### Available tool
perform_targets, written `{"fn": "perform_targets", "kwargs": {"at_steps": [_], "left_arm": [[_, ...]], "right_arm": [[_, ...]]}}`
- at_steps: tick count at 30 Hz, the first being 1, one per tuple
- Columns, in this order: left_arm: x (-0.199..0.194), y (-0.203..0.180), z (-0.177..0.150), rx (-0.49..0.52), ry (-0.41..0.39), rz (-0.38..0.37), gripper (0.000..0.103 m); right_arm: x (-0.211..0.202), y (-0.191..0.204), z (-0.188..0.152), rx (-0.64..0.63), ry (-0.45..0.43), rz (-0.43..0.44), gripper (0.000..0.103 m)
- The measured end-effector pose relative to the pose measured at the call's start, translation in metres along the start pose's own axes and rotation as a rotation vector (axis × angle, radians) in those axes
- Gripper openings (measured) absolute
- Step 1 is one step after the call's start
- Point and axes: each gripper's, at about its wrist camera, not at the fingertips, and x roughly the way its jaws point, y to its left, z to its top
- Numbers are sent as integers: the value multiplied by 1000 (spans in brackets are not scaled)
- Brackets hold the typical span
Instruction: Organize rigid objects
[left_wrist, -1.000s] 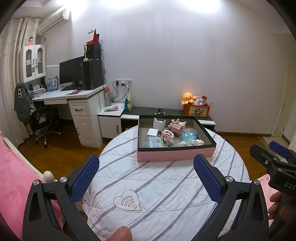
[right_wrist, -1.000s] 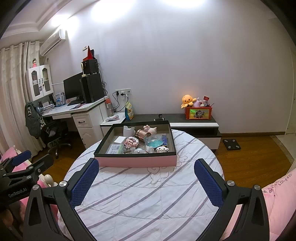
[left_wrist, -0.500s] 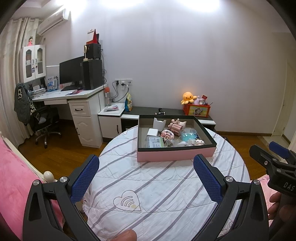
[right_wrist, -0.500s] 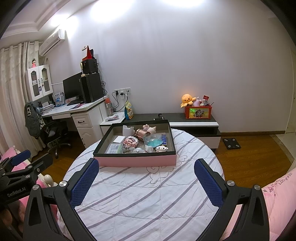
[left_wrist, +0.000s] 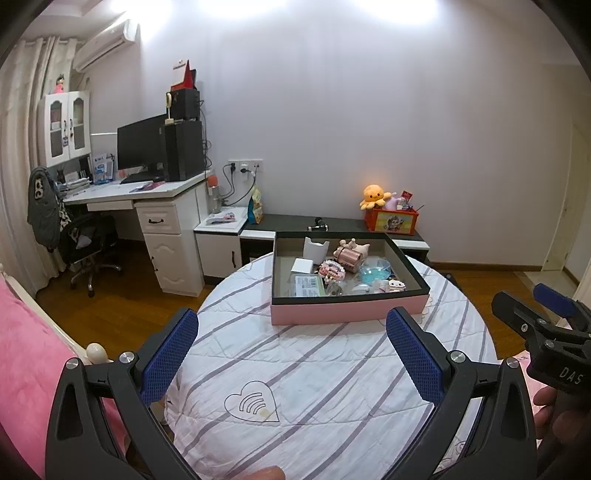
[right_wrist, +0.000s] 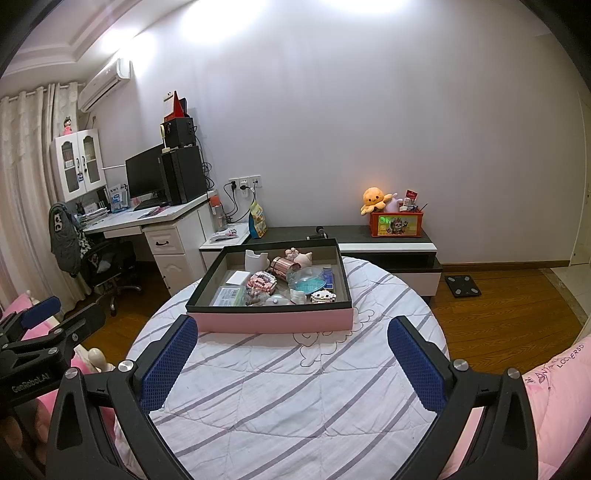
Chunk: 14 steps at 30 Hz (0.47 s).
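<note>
In the left wrist view, the left gripper (left_wrist: 291, 354) hangs above a round table (left_wrist: 332, 376) covered in a striped white cloth, its blue-padded fingers (left_wrist: 170, 354) spread wide apart with nothing between them. At twelve o'clock from the gripper, on the far half of the table, sits a pink box (left_wrist: 349, 280) with a dark rim, well apart from the pads; it holds a jumble of small things, among them a white cup (left_wrist: 315, 249), a copper can (left_wrist: 349, 256) lying on its side and a blue dish (left_wrist: 375, 273). At three o'clock the right gripper (left_wrist: 546, 325) juts in from the frame edge, held by a hand (left_wrist: 550, 413). A desk (left_wrist: 147, 199) with a monitor (left_wrist: 142, 146) stands at ten o'clock. In the right wrist view, the right gripper (right_wrist: 291, 354) also hovers over the table (right_wrist: 295, 398), its fingers (right_wrist: 413, 365) wide apart and empty. The box (right_wrist: 273, 319) lies at twelve o'clock, just beyond the left pad's tip, with the cup (right_wrist: 255, 260), can (right_wrist: 282, 266) and dish (right_wrist: 308, 282) inside. The left gripper (right_wrist: 48, 328) shows at nine o'clock. An orange plush (right_wrist: 375, 199) sits on a low cabinet (right_wrist: 388, 240) at one o'clock.
</note>
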Motion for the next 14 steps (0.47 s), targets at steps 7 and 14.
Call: {"fn": "perform_targets", "kwargs": {"at_steps": [7, 14], "left_arm": [[-1, 0, 3, 9, -3, 3, 103], [-8, 2, 8, 3, -34, -20, 103]], "right_arm": [[1, 0, -1, -1, 1, -1, 103], [3, 0, -1, 0, 3, -1, 103]]}}
